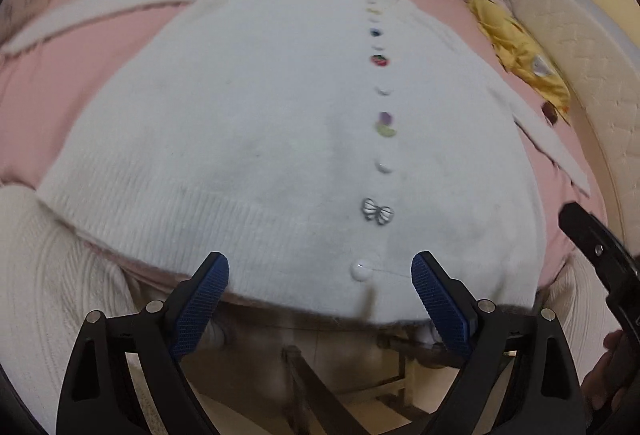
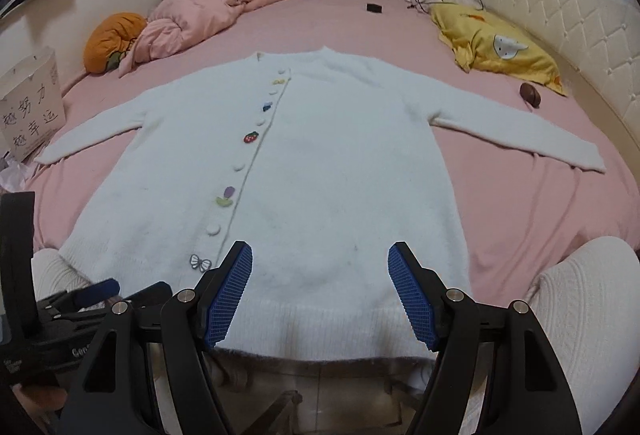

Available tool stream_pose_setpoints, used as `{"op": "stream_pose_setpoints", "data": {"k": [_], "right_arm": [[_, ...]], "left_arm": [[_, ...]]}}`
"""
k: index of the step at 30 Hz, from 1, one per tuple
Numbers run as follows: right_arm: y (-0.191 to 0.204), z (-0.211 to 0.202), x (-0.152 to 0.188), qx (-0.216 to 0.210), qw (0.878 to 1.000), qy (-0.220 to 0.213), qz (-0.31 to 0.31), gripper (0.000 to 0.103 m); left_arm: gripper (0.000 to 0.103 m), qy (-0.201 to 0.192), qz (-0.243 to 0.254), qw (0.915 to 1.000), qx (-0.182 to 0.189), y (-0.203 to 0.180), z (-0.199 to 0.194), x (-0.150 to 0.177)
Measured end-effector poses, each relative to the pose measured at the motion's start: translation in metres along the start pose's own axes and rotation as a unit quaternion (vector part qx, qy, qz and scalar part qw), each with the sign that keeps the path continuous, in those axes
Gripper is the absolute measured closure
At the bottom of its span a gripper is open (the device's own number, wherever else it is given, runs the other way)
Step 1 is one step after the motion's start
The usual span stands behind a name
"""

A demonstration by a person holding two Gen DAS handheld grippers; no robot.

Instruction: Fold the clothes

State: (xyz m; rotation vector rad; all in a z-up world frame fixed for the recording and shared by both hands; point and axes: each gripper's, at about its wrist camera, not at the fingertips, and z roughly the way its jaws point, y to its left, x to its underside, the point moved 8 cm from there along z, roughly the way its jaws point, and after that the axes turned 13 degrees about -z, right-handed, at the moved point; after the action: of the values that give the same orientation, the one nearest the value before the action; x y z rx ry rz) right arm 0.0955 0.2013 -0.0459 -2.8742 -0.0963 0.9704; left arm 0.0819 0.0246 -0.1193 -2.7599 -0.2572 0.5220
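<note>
White and fluffy, a knitted cardigan [image 1: 248,123] lies spread flat, front side up, on a pink bedsheet [image 1: 48,91], filling most of the left wrist view. Its column of buttons [image 1: 383,127] runs away from the camera, with plain white ones alternating with a bow, a tulip, a strawberry and smaller coloured shapes. The left gripper [image 1: 320,275] hovers above the ribbed hem, its blue-padded jaws spread wide with nothing between them; the lowest white button sits just inside the right-hand pad. One sleeve stretches toward the upper left, the other toward the right edge. Part of the right gripper's black frame [image 1: 600,255] shows at the far right. A yellow pillow [image 1: 516,51] lies beyond the cardigan on the right. In the right wrist view, the whole cardigan [image 2: 320,163] is visible, both sleeves stretched out sideways, button row [image 2: 248,155] left of centre. The right gripper [image 2: 320,267] hangs over the hem to the right of the buttons, jaws parted and empty, touching no fabric that can be seen. The left gripper [image 2: 96,289] appears at the lower left edge. Farther off lie a pink duvet [image 2: 208,15], an orange pumpkin cushion [image 2: 112,39], the yellow pillow [image 2: 500,43] and a white paper bag [image 2: 32,107] with printed characters.
</note>
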Motion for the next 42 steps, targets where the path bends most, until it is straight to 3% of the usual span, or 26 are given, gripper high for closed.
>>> {"op": "stream_pose_setpoints", "data": {"k": [26, 35, 38, 42], "right_arm": [[0.001, 0.012, 0.003, -0.025, 0.999, 0.02, 0.022, 0.032], [-0.006, 0.027, 0.002, -0.033, 0.998, 0.031, 0.047, 0.032], [-0.014, 0.033, 0.004, -0.042, 0.996, 0.04, 0.065, 0.032], [-0.025, 0.042, 0.006, -0.056, 0.993, 0.048, 0.088, 0.032]], "left_arm": [[0.01, 0.014, 0.003, 0.9998, -0.016, 0.004, 0.008, -0.001], [0.01, 0.056, -0.001, 0.9982, -0.021, 0.004, 0.03, 0.0], [0.01, 0.065, -0.006, 0.9976, -0.023, 0.001, 0.038, -0.006], [0.01, 0.048, -0.002, 0.9979, -0.043, -0.006, 0.046, -0.026]]}}
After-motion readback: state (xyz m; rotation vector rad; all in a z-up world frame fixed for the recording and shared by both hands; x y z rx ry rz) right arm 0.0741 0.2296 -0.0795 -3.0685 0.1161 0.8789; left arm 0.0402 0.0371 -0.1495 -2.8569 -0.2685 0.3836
